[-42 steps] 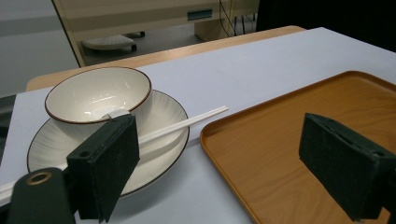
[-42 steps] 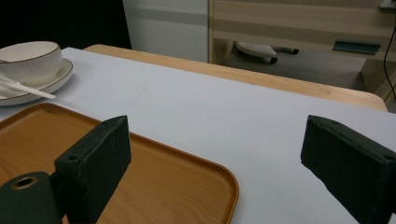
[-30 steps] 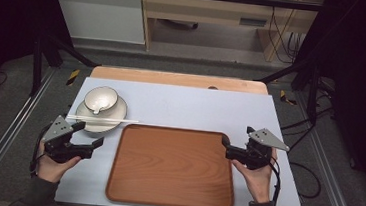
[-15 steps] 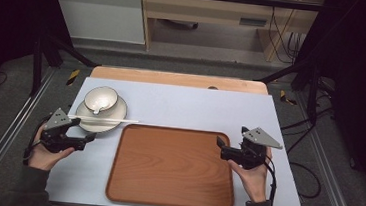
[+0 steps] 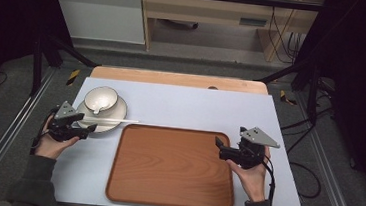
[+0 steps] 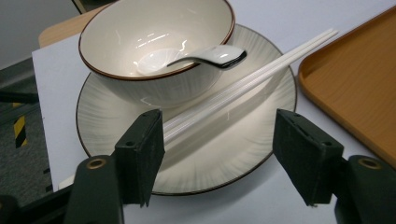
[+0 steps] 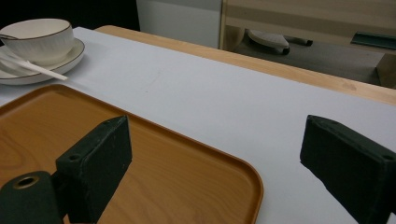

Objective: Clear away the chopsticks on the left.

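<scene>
A white bowl with a white spoon in it stands on a white plate at the table's left. White chopsticks lie across the plate's near rim. My left gripper is open at the plate's near edge, its jaws either side of the chopsticks' near ends. A brown wooden tray lies in the middle. My right gripper is open over the tray's right rim, holding nothing.
The pale blue mat covers a wooden table. Black frame bars and cables run beside the table on the right. A metal rail runs along the left.
My left gripper has moved away from me and now sits at the plate's near edge by the chopsticks. The right gripper has shifted slightly forward at the tray's right rim.
</scene>
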